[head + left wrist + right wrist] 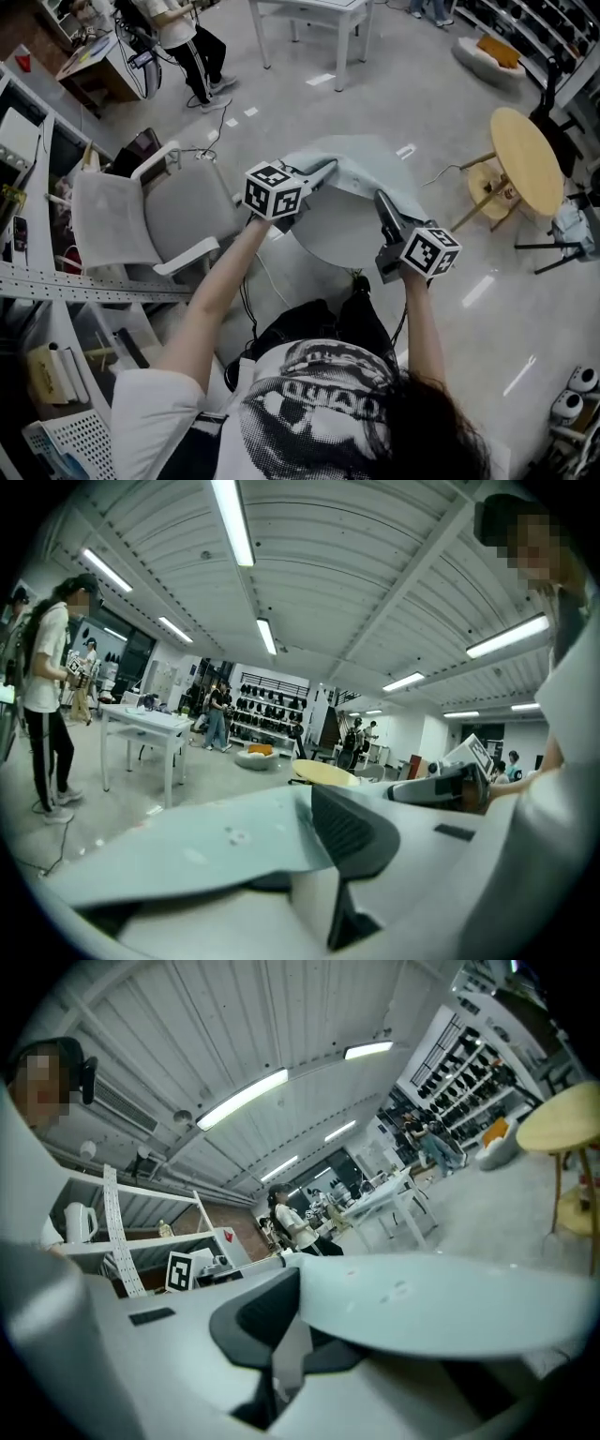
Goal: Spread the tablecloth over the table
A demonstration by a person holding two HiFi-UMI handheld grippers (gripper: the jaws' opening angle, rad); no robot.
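A pale grey-green tablecloth [361, 164] hangs bunched between my two grippers above a small round table [337, 242]. In the head view my left gripper [317, 176] grips the cloth's left edge and my right gripper [382, 204] its right edge; part of the tabletop shows bare below the cloth. In the left gripper view the cloth [197, 846] runs leftward out of the shut left gripper [314, 855]. In the right gripper view the cloth [441, 1307] spreads rightward from the right gripper [291, 1335], pinched between the dark pads.
A grey office chair [155, 220] stands just left of the table. A round wooden table [527, 159] is at the right, a white table [309, 14] at the back. Metal shelving [56, 281] lines the left side. A person [192, 47] stands at the back left.
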